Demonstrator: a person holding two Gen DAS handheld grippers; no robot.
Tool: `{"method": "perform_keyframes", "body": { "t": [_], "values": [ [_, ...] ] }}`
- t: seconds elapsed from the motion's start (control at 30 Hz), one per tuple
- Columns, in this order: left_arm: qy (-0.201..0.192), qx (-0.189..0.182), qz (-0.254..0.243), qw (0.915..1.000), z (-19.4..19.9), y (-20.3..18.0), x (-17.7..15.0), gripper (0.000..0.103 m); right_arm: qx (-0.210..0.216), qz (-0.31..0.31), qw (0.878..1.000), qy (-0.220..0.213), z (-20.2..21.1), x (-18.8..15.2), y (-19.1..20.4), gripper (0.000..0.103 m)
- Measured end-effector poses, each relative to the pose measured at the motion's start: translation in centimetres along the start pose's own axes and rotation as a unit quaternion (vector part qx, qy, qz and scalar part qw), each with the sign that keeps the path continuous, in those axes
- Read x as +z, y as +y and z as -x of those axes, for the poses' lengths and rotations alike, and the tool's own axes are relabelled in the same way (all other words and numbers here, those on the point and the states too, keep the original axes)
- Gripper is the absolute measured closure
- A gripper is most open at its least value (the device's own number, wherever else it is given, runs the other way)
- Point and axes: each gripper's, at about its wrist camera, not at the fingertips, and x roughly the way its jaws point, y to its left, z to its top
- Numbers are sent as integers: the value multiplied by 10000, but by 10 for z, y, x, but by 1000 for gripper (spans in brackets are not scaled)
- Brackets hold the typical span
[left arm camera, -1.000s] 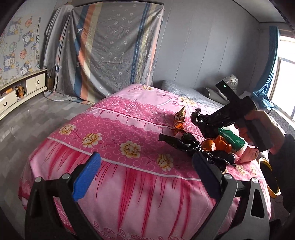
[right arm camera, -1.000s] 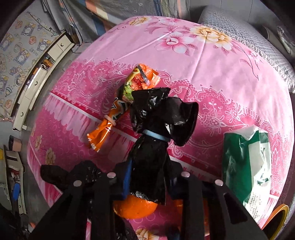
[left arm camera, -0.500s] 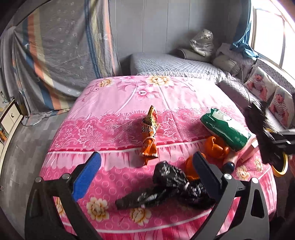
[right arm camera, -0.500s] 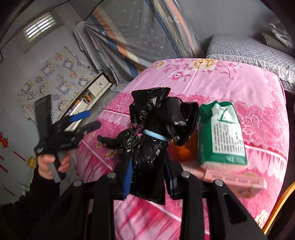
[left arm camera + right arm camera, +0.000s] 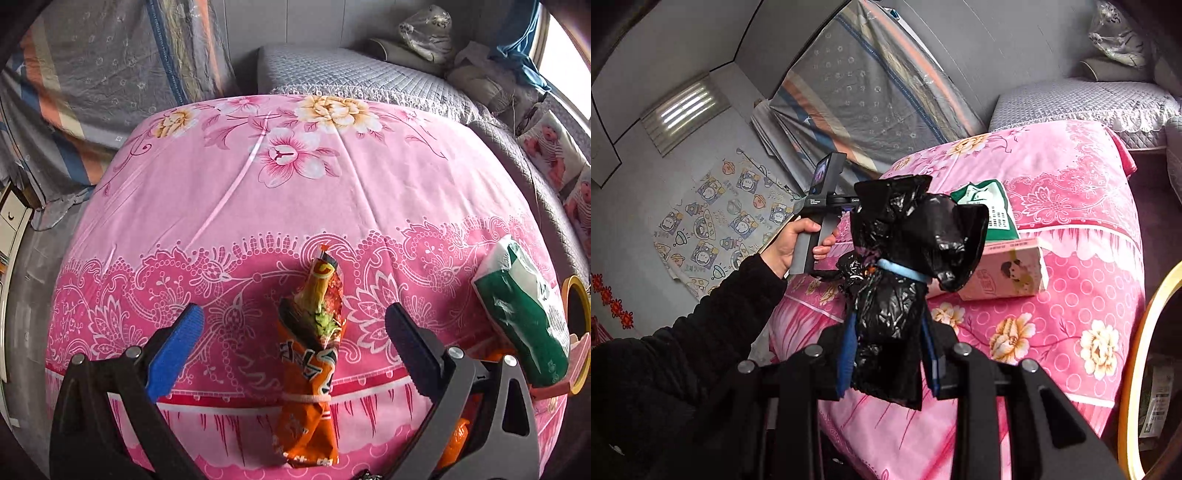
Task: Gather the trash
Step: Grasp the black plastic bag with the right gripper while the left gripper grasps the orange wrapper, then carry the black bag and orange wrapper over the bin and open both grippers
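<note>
The right hand-held gripper (image 5: 888, 354) is clamped narrow on a black trash bag (image 5: 905, 258), held up above the bed (image 5: 1071, 295). The left hand-held gripper (image 5: 295, 332) stands wide with nothing between its pads, hovering over an orange snack wrapper (image 5: 310, 354) lying on the pink cover. Farther right lie a green packet (image 5: 524, 314) and, touching it, a pink box (image 5: 1008, 269).

The left gripper (image 5: 293, 325) hangs wide open over a crumpled orange snack wrapper (image 5: 312, 365) — not touching it. A green-and-white plastic pack (image 5: 524, 317) lies far right on the pink floral bedspread (image 5: 295, 192).
</note>
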Motion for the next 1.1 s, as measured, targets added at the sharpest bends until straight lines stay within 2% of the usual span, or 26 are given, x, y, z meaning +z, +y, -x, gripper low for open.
{"method": "perform_keyframes", "body": {
  "t": [0.07,0.13,0.2,0.27,0.33,0.43,0.5,0.67,0.83,0.97,1.1],
  "values": [
    [41,157,-80,9998,-6,-2,2,12,27,-21,10000,2,1,-2,-2,74],
    [139,204,-133,9996,-12,-3,4,22,21,-32,10000,3,0,-2,-3,74],
    [190,265,-174,9993,-18,-4,4,24,28,-56,10000,-38,-4,0,-6,74],
    [265,305,-215,9990,-22,-5,4,41,80,-84,9999,-41,-4,-1,-6,74],
    [399,244,-209,9987,-28,-6,3,67,59,-86,9999,-48,-4,-1,-4,74],
    [394,430,-268,9979,-32,-6,1,76,44,-71,10000,-49,-1,-1,0,74],
    [288,430,-262,9983,-27,-4,1,80,68,-53,9999,-52,0,0,3,74],
    [-606,202,-134,9979,36,-3,-2,81,160,-48,9998,-49,2,3,8,74],
    [-1603,165,-102,9869,126,-26,-28,81,273,-60,9996,-5,-5,5,13,74],
    [-2051,258,-314,9779,168,-61,-63,81,237,-99,9997,-26,-6,5,15,74],
    [-2215,78,-275,9747,191,-89,-88,81,136,-111,9995,-270,10,8,16,74]
  ]
}}
